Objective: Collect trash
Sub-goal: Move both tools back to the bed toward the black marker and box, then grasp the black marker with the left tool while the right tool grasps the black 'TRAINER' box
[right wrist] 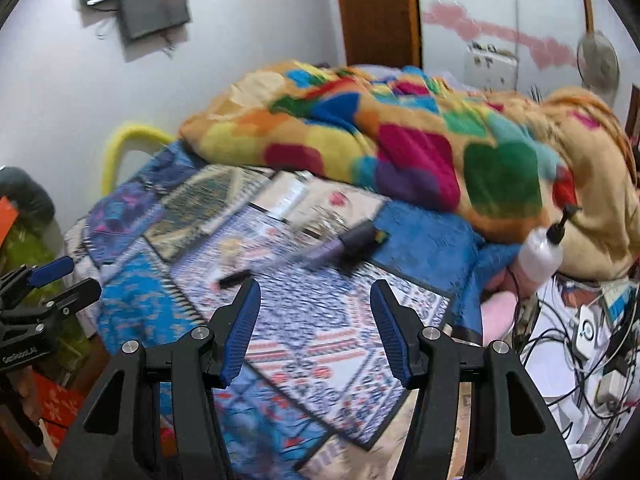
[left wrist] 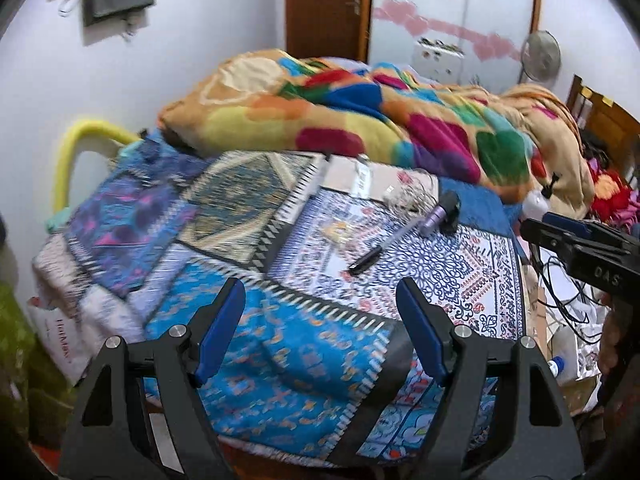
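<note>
Holding both tongs wide and empty, my left gripper [left wrist: 320,328] faces the pen [left wrist: 380,249], lying diagonally ahead, right gripper [right wrist: 316,332] alongside.

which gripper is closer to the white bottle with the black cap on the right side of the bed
Right. The right gripper is open over the bedspread, left of the white bottle. The left gripper, also open, sits further left, beyond it.

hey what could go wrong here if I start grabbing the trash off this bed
1. The pen and the purple-handled tool lie right beside the crinkled clear wrapper; a loose grab may take them instead of trash.
2. The patterned bedspread is soft, so the open left gripper or right gripper might pinch fabric along with the wrapper.
3. The right wrist view is blurred, so aim may be off.
</note>
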